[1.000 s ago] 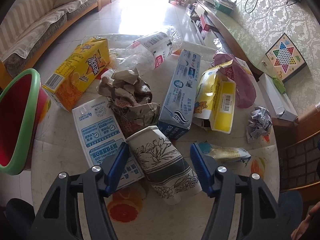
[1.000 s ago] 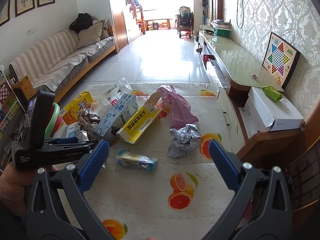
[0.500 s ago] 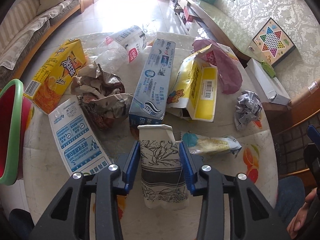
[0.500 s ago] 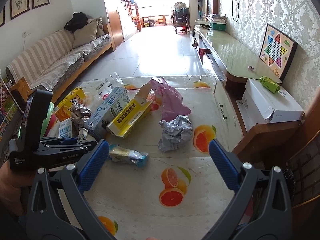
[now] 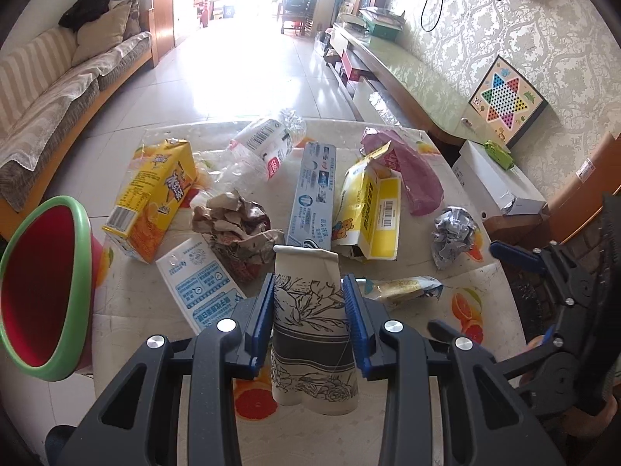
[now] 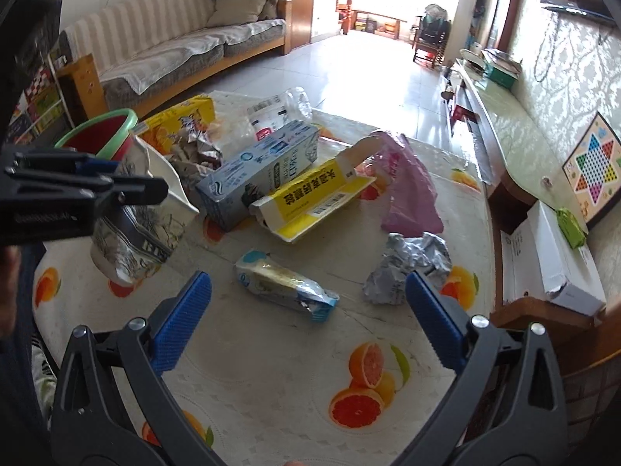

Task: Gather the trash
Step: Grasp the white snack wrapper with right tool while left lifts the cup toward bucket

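My left gripper (image 5: pixel 308 320) is shut on a flattened paper cup (image 5: pixel 310 334) with a grey flower print and holds it above the table; the cup also shows in the right wrist view (image 6: pixel 136 229). A red bin with a green rim (image 5: pixel 42 295) stands at the table's left edge. My right gripper (image 6: pixel 306 318) is open and empty, above a snack wrapper (image 6: pixel 283 287) and beside a crumpled foil ball (image 6: pixel 407 268). Other trash lies on the table: a yellow juice carton (image 5: pixel 155 194), a blue toothpaste box (image 5: pixel 314 194), an open yellow box (image 5: pixel 372 209), a pink bag (image 5: pixel 411 174).
The table (image 6: pixel 271 369) has a white cloth with orange prints. Crumpled brown paper (image 5: pixel 236 225), a clear plastic bottle (image 5: pixel 264 147) and a white-blue carton (image 5: pixel 202 287) lie on it. A white box (image 6: pixel 559 264) sits on a low cabinet at the right. A sofa (image 5: pixel 58 93) is behind.
My left gripper closed on the paper cup and lifted it upright off the table. My right gripper moved lower and closer over the snack wrapper, still open.
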`<action>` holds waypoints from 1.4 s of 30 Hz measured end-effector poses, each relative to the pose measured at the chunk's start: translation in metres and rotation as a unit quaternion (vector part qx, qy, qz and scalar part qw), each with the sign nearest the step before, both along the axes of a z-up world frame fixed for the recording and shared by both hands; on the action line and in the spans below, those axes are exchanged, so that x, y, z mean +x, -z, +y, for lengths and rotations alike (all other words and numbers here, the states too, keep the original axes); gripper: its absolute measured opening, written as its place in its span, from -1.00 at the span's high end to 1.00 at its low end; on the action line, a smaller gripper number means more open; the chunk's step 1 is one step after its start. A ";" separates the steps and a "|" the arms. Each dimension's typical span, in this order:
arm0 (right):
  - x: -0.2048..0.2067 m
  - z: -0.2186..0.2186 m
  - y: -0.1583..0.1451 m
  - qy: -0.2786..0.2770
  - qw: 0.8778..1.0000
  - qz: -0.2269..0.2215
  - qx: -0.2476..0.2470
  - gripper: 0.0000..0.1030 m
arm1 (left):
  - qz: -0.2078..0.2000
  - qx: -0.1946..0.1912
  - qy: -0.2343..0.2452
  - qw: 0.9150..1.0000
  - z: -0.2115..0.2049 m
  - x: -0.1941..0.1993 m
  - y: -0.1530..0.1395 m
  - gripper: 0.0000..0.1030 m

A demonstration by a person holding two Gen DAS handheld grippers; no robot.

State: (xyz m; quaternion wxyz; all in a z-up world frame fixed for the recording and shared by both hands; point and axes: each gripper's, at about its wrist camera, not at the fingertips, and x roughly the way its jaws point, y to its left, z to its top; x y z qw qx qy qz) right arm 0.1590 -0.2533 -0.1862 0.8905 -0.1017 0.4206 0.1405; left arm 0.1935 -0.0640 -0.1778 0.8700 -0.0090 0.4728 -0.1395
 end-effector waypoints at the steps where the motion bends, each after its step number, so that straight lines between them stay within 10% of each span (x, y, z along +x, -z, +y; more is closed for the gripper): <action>1: 0.002 0.005 0.004 -0.015 1.000 0.006 -0.005 -0.91 | -0.006 -0.001 -0.001 1.000 0.004 -0.002 -0.006 0.38; 13: 0.027 0.038 0.055 -0.077 0.993 0.059 -0.067 -0.81 | -0.031 -0.020 -0.030 0.999 0.057 -0.027 -0.037 0.38; 24: 0.037 0.029 0.064 -0.035 0.993 0.113 0.001 0.53 | -0.036 -0.037 -0.042 0.998 0.077 -0.036 -0.037 0.37; 42: -0.011 0.049 -0.030 -0.023 0.996 0.043 0.079 0.58 | -0.072 -0.039 -0.069 0.994 0.126 -0.032 -0.049 0.37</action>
